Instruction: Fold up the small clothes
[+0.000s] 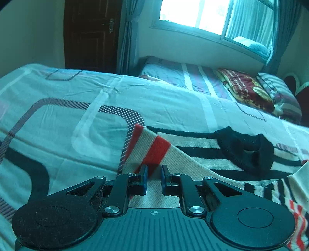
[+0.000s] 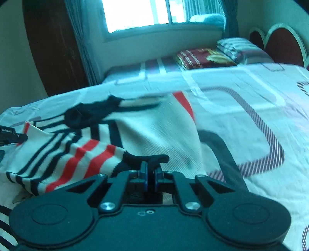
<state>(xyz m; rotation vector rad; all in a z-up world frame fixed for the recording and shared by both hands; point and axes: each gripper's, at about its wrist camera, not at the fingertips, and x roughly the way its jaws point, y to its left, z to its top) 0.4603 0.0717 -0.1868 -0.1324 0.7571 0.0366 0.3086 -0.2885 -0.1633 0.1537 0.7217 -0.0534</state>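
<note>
Bed (image 1: 58,119), patterned sheet, fills the area ahead of and beneath both hand-held grippers. A second bed against the far wall carries a folded red blanket (image 1: 245,90), well beyond the left hand-held gripper and to its right. Window (image 1: 195,15) high on the far wall, dark door (image 1: 90,34) to its left.

Striped sweater (image 1: 202,146) (cream with black and red bands, black collar) lies spread on the bed. From the left hand-held gripper (image 1: 154,173) it extends ahead and off to the right; the cloth also passes directly under the fingers. A red-banded sleeve end rises just ahead of the fingertips, slightly left. Left fingers stand a little apart; cream fabric shows in the gap, but I cannot tell whether they pinch it.

Right hand-held gripper (image 2: 151,170): the sweater (image 2: 154,131) lies ahead and to its left, bare sheet to its right. A sleeve with red stripes and a black cuff (image 2: 143,160) runs in from the left, and the cuff sits at the fingertips. Right fingers are pressed nearly together, pinching the black cuff.

Motion blur on the far sweater edge in the right wrist view.
</note>
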